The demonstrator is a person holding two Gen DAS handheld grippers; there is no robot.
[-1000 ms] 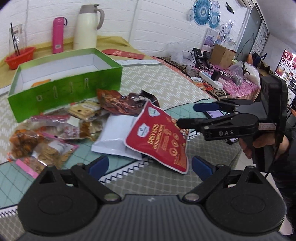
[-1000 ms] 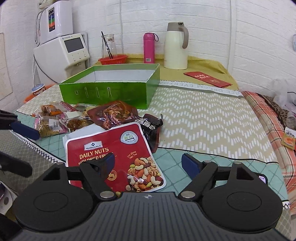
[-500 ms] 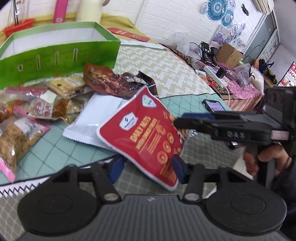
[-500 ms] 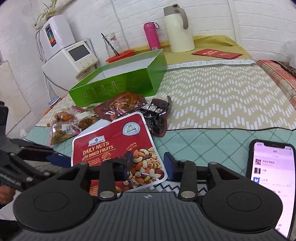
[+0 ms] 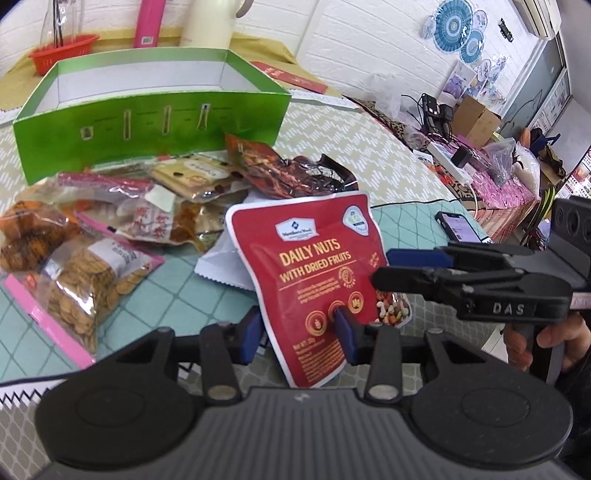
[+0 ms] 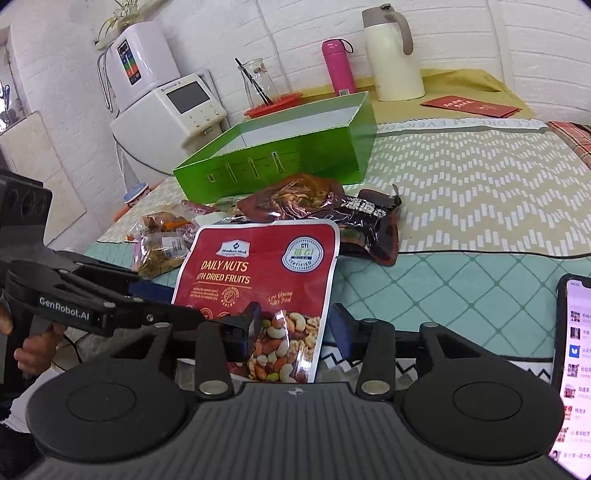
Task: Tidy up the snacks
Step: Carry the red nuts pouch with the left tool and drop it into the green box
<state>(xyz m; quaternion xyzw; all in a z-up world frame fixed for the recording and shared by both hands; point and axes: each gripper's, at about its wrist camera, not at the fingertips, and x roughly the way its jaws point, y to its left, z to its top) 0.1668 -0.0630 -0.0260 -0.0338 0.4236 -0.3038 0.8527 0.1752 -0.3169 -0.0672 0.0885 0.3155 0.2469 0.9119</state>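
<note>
white painted brick walls (image 6: 295,44) close the room behind a table (image 6: 480,177) spread with a beige zigzag cloth, a teal quilted mat nearer the cameras. blue round paper fans (image 5: 456,31) hang on the wall by an air conditioner (image 5: 541,14), above a cluttered side table (image 5: 491,177) with a pink cloth. a white appliance (image 6: 173,110) stands against the wall beside the table.

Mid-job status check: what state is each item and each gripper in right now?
nut pouch: lifted, nearly upright, between both grippers.
left gripper: fingers have just been closing, now pinching the pouch's lower part.
right gripper: fingers have just been opening, pouch between them, one finger apart from it.
green box: upright, open-topped, no snacks visible inside.
snack packs: lying piled before the box.
phone: screen lit.
</note>
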